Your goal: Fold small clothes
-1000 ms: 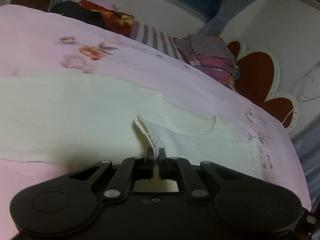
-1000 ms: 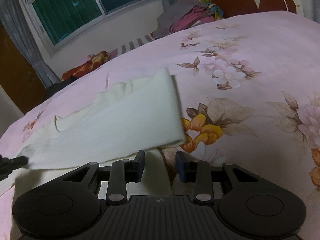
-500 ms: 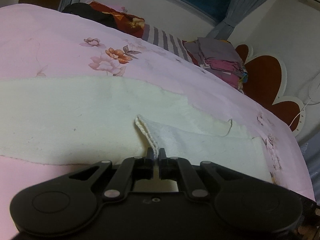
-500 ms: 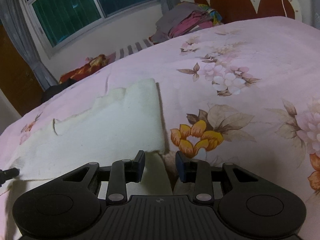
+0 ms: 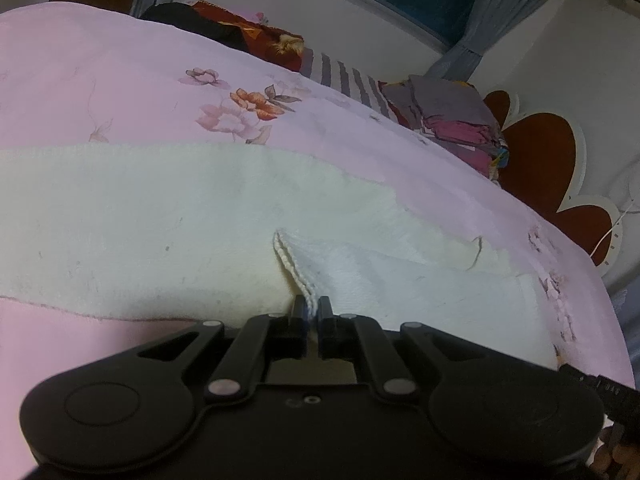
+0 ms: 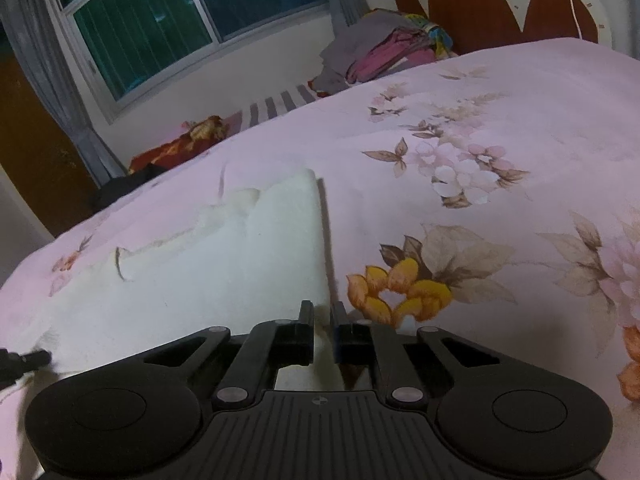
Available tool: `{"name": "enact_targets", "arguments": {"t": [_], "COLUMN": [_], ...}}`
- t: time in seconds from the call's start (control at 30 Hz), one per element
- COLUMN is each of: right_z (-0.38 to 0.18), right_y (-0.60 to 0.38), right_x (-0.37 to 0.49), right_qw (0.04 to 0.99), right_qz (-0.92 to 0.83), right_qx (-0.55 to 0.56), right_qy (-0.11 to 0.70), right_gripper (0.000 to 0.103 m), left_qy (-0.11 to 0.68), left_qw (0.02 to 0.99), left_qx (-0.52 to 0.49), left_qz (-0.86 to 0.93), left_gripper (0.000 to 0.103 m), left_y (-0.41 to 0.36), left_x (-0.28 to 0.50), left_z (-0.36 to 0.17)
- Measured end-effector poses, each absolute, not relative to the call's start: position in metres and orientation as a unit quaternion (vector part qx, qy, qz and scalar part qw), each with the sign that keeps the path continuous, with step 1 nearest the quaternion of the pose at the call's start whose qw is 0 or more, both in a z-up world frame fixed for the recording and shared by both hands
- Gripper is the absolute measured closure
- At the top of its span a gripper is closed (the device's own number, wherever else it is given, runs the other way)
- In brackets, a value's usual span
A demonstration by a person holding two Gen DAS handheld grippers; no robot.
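A cream-white small garment point(image 5: 168, 236) lies spread on the pink floral bedsheet point(image 5: 120, 92). My left gripper point(image 5: 311, 306) is shut on a stitched corner of the garment point(image 5: 296, 264), which stands up as a peak in front of the jaws. In the right wrist view the same garment point(image 6: 224, 264) lies flat, and my right gripper point(image 6: 322, 312) is shut on its near right edge beside a yellow printed flower. The tip of the left gripper point(image 6: 24, 360) shows at that view's left edge.
A pile of folded grey and pink clothes point(image 6: 384, 52) sits by the red heart-shaped headboard point(image 6: 500, 12). A red and black bundle point(image 5: 240, 32) and a striped pillow point(image 5: 344, 80) lie at the bed's far edge under the window point(image 6: 168, 28).
My right gripper's jaws have closed onto the garment's near right edge; they stood apart before. The raised folded flap has come down flat on the bed. My left gripper kept its hold on the corner.
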State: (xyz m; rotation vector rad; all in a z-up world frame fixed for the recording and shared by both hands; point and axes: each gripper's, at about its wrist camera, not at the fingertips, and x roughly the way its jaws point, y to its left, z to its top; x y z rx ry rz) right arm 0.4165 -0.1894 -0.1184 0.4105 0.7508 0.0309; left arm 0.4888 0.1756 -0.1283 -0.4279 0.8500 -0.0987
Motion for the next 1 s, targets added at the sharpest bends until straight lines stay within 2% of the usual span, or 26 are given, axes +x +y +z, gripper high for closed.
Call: {"name": "enact_targets", "arguments": {"t": [0.1, 0.17, 0.23, 0.3, 0.37, 0.47, 0.53, 0.6, 0.8, 0.9, 0.97, 1.0], "right_z": [-0.128, -0.130, -0.120, -0.112, -0.106, -0.103, -0.105, -0.109, -0.126, -0.139, -0.142, -0.140], "right_y": [-0.186, -0.188, -0.194, -0.199, -0.201, -0.198, -0.192, -0.182, -0.155, -0.166, -0.179, -0.180], "right_x": [0.426, 0.429, 0.425, 0.425, 0.435, 0.458, 0.474, 0.489, 0.517, 0.535, 0.546, 0.551], "right_qw": [0.904, 0.900, 0.907, 0.913, 0.917, 0.920, 0.920, 0.918, 0.916, 0.919, 0.919, 0.919], "right_qz": [0.013, 0.015, 0.010, 0.012, 0.015, 0.024, 0.033, 0.046, 0.091, 0.053, 0.031, 0.026], "right_qx": [0.190, 0.195, 0.199, 0.205, 0.198, 0.186, 0.173, 0.164, 0.125, 0.113, 0.121, 0.112], "right_qy": [0.384, 0.389, 0.370, 0.353, 0.346, 0.346, 0.351, 0.358, 0.369, 0.373, 0.375, 0.378], "right_gripper": [0.093, 0.093, 0.093, 0.093, 0.093, 0.093, 0.093, 0.093, 0.093, 0.094, 0.103, 0.103], "left_qy": [0.411, 0.405, 0.386, 0.379, 0.391, 0.398, 0.400, 0.403, 0.370, 0.370, 0.371, 0.371], "left_qw": [0.888, 0.891, 0.900, 0.904, 0.898, 0.894, 0.891, 0.890, 0.908, 0.905, 0.906, 0.906], "left_qx": [-0.201, -0.200, -0.199, -0.194, -0.200, -0.205, -0.209, -0.210, -0.197, -0.207, -0.205, -0.203], "left_qz": [-0.047, -0.046, -0.044, -0.034, -0.037, -0.036, -0.042, -0.043, -0.023, -0.025, -0.026, -0.027], "left_gripper": [0.098, 0.086, 0.062, 0.054, 0.055, 0.062, 0.087, 0.093, 0.096, 0.096, 0.096, 0.096], "left_y": [0.175, 0.176, 0.180, 0.182, 0.184, 0.184, 0.183, 0.181, 0.178, 0.181, 0.182, 0.182], "left_x": [0.488, 0.486, 0.483, 0.487, 0.498, 0.512, 0.517, 0.520, 0.506, 0.507, 0.507, 0.507], "left_z": [-0.132, -0.129, -0.123, -0.122, -0.126, -0.134, -0.135, -0.139, -0.141, -0.143, -0.142, -0.143]}}
